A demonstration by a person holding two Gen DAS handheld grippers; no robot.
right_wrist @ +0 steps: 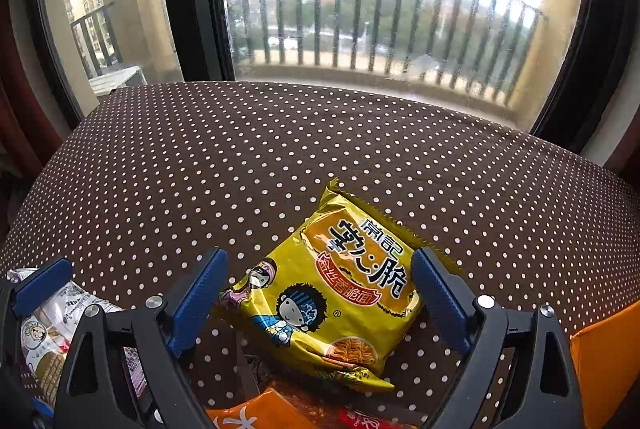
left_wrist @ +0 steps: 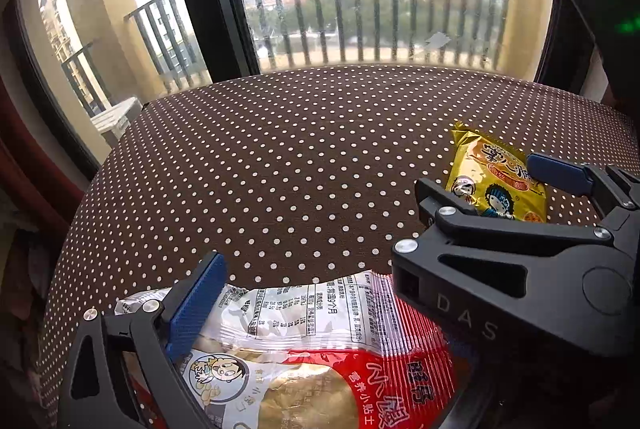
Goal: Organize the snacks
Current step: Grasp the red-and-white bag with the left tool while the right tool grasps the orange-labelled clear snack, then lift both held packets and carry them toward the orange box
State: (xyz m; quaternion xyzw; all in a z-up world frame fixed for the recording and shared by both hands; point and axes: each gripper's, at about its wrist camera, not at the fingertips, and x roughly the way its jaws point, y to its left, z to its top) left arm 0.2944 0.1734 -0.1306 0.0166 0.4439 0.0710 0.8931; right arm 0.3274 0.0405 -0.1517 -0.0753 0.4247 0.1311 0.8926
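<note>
1. The yellow noodle packet (right_wrist: 332,293) lay flat on the dotted worktop (right_wrist: 280,157), between the blue pads of the right gripper (right_wrist: 320,301); jaws stood wide open, one pad on each side of it. I couldn't tell if the pads touched the wrapper.
2. The red-and-white snack bag (left_wrist: 320,341) lay near the worktop's front edge, under the left gripper (left_wrist: 304,293). Only one blue pad showed, over the bag's left part; the other was hidden behind the right gripper's body. The jaws' state I couldn't tell.
3. Handling, yellow packet: looked light, a puffed glossy foil, likely slippery; dry noodles inside probably brittle, so a hard squeeze could crush them. Best hold seemed across the short width at mid-body, where the jaws already sat, or on a crimped end seam.
4. Handling, red-and-white bag: thin crinkly film, soft, light, air-filled. It would likely deform under the pads and could slip out. A gentle pinch on a sealed edge looked safest.
5. Orange packaging (right_wrist: 256,413) showed at the right wrist view's bottom edge, and an orange box wall (right_wrist: 608,361) at its right; probably the sorting spot, not certain.
</note>
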